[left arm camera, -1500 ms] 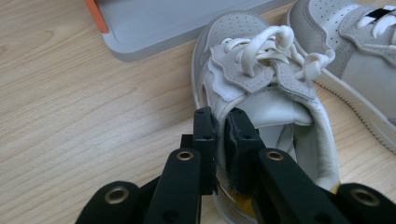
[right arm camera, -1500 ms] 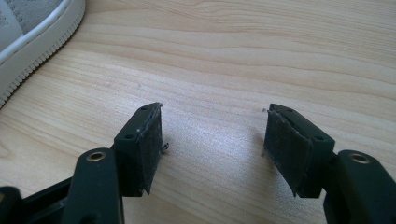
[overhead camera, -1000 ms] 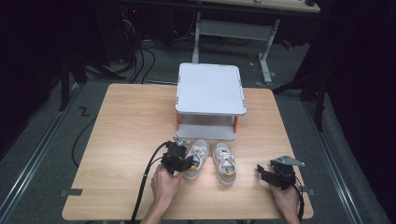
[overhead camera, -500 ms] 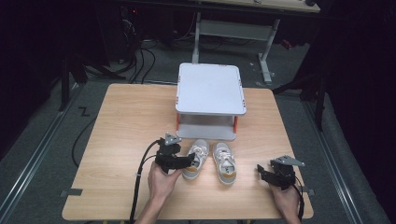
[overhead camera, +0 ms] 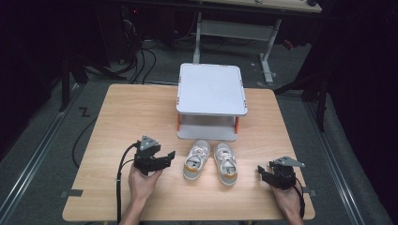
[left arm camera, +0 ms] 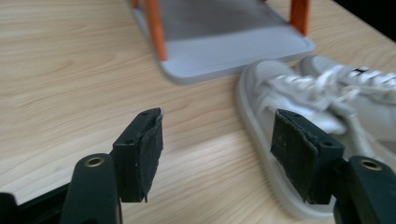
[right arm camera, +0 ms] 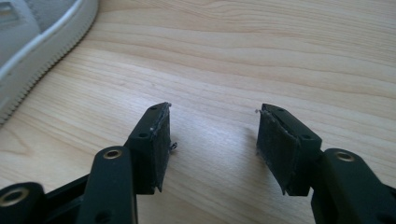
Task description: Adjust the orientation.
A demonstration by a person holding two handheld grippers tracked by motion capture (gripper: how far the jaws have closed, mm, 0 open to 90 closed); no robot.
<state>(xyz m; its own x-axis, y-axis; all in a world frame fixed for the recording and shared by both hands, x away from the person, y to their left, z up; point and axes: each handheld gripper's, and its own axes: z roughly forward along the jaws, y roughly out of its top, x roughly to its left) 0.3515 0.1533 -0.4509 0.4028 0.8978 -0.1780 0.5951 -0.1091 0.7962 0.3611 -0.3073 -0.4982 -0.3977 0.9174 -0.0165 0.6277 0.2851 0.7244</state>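
left gripper [overhead camera: 165,158] jaws apart, empty | left shoe [overhead camera: 196,159] just right of it, toe toward person | right gripper [overhead camera: 263,172] also agape, farther off

A light wooden table [overhead camera: 131,112] stands on a grey floor [overhead camera: 42,154]. A small grey rack [overhead camera: 210,89] with orange legs sits on the table, past the fingers. Two little white shoes [overhead camera: 211,161] lie side by side on the wood, just in front of the rack. They rest between the left fingers [left arm camera: 140,154] and the right fingers [right arm camera: 149,149]. One shoe is just beside the left fingers. Bare wood shows between the right fingers.
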